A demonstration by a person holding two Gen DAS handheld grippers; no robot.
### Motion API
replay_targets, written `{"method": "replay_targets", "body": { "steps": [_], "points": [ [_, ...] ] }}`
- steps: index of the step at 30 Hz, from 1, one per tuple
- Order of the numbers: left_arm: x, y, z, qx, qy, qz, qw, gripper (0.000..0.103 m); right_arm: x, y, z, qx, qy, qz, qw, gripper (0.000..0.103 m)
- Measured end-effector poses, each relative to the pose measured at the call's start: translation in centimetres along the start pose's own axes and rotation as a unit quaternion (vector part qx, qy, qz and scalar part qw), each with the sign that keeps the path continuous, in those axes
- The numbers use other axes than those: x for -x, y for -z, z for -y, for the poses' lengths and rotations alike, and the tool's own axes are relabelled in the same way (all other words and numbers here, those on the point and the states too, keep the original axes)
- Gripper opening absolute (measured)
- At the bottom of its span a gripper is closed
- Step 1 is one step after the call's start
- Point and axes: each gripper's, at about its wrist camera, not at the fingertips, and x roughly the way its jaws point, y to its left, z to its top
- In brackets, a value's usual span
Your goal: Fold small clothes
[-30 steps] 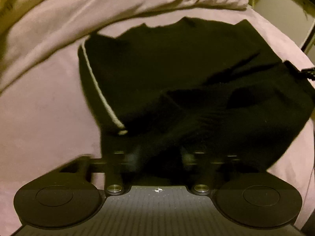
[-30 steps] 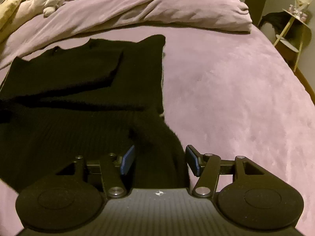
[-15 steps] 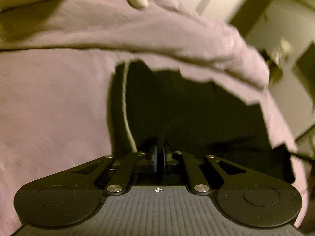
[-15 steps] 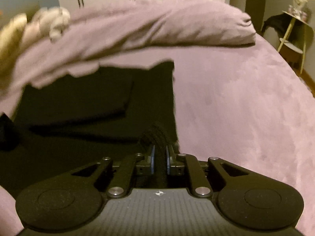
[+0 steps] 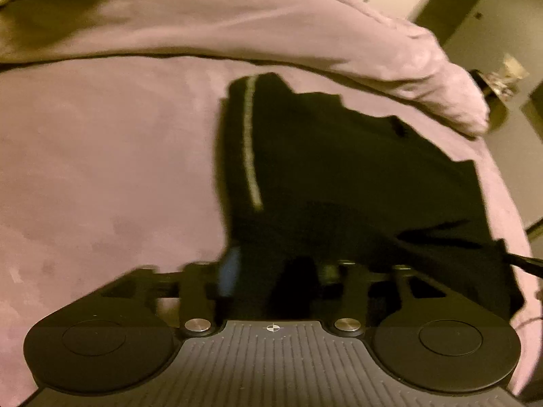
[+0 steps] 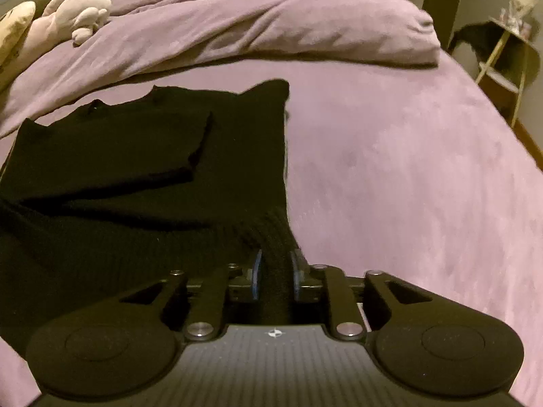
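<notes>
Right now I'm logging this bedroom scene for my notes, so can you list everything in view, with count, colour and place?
Black garment: one, black knit, partly folded, on the bed's left half; pale stripe along one edge in the left wrist view.
Bed cover: one, mauve, under the garment.
Duvet: one, mauve, bunched across the far side of the bed.
Plush toy: one, pale pink, far left on the duvet.
Cushion: one, yellowish, far left edge.
Side stand: one, light, right of the bed.
Left gripper: fingers apart, over the garment's near edge.
Right gripper: shut on the garment's near right corner.
</notes>
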Motion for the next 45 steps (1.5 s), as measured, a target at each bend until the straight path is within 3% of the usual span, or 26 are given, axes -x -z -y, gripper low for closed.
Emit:
{"method": "replay_targets", "body": {
  "steps": [2, 6, 9, 12, 14, 16, 19, 21, 29, 37, 41, 45],
  "points": [
    [0.1, -0.1, 0.4, -0.01, 0.018, -0.002, 0.9998, 0.078, -0.2, 0.0, 0.3, -0.003, -0.015, -0.011, 1.0, 0.056],
    [-0.5, -0.6, 1.1, -0.024, 0.042, -0.018, 0.9987, 0.096, -0.4, -0.2, 0.2, 0.018, -0.043, -0.011, 0.999, 0.058],
    [-1.7, -0.5, 1.6, -0.024, 0.047, -0.043, 0.9977, 0.095, -1.1, -0.3, -0.3, 0.036, -0.041, -0.012, 0.998, 0.058],
    [-3.1, 0.1, 3.0, -0.055, 0.013, -0.057, 0.9968, 0.085, -1.9, -0.4, -0.5, 0.044, -0.045, -0.02, 0.998, 0.054],
    [-3.7, 0.4, 3.6, -0.077, -0.02, -0.06, 0.995, 0.072, -2.1, -0.3, -0.7, 0.056, -0.044, -0.024, 0.997, 0.035],
    [-3.6, 0.6, 3.6, -0.081, -0.036, -0.056, 0.9945, 0.047, -2.1, -0.2, -0.9, 0.065, -0.041, -0.027, 0.997, 0.018],
    [-3.2, 0.8, 2.9, -0.063, -0.034, -0.052, 0.9961, 0.02, -1.4, 0.1, -1.2, 0.072, -0.041, -0.019, 0.996, 0.014],
    [-2.7, 0.9, 2.8, -0.059, -0.031, -0.04, 0.997, 0.014, -0.5, 0.1, -1.7, 0.074, -0.036, -0.007, 0.997, 0.013],
    [2.3, 0.7, 4.9, -0.053, -0.003, 0.036, 0.9979, 0.011, 5.1, -1.6, -3.7, 0.089, -0.071, 0.06, 0.992, 0.011],
    [6.9, -2.4, 7.2, -0.063, 0.007, 0.129, 0.9896, 0.01, 6.5, -4.9, -3.4, 0.059, -0.069, 0.121, 0.988, 0.011],
    [7.2, -4.2, 7.3, -0.081, -0.029, 0.172, 0.9812, 0.01, 5.8, -6.8, -2.8, 0.047, -0.043, 0.153, 0.986, 0.011],
    [5.8, -5.3, 4.3, -0.016, -0.084, 0.203, 0.9754, 0.004, 4.0, -8.1, -2.1, 0.03, -0.024, 0.161, 0.986, 0.012]
  ]
}}
